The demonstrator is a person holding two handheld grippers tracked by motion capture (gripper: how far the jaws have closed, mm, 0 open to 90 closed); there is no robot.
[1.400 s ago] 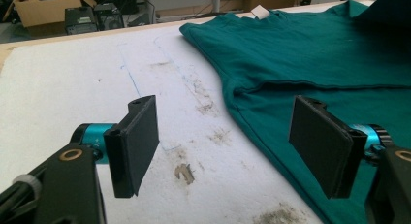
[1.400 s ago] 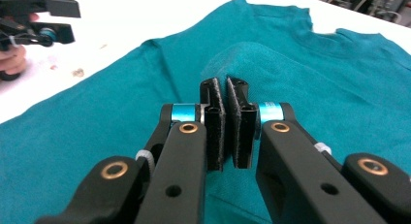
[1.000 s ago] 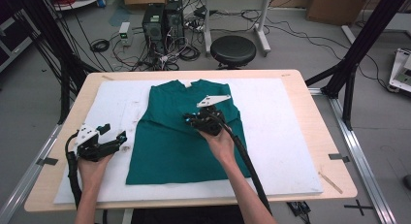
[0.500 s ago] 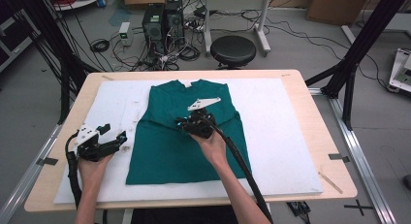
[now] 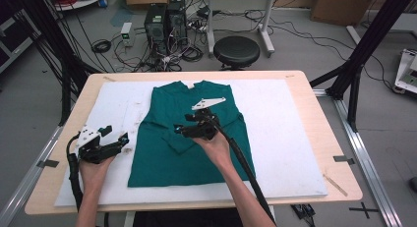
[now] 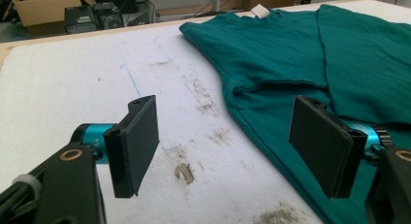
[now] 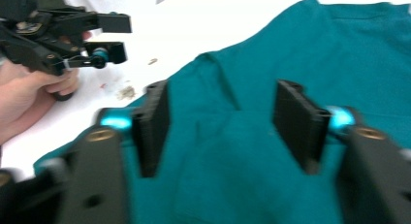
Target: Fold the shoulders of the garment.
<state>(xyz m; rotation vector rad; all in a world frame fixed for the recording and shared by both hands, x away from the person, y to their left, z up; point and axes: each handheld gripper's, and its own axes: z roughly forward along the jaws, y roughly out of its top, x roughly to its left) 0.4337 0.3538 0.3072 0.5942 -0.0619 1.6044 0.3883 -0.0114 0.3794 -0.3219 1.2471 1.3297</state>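
Garment: a teal shirt is laid flat on a white mat, collar and its white label turned to the far edge; a sleeve is folded inward across the front, its fold seen in the high view just left of the right tongs.
Support: the white mat is spread over a pale wooden desk; grey smudges and a faint blue line are seen on the mat in the left gripper view.
Left tongs: held in the person's left hand over the bare mat, just beside the shirt's left edge; jaws are set wide apart, with nothing between them.
Right tongs: held in the right hand above the middle of the shirt, over the folded sleeve; jaws have just been opening and stand wide, with cloth seen beneath but none pinched between the pads.
Cables: a black cable is trailed from each gripper toward the near desk edge.
Surroundings: a round black stool is placed beyond the desk.
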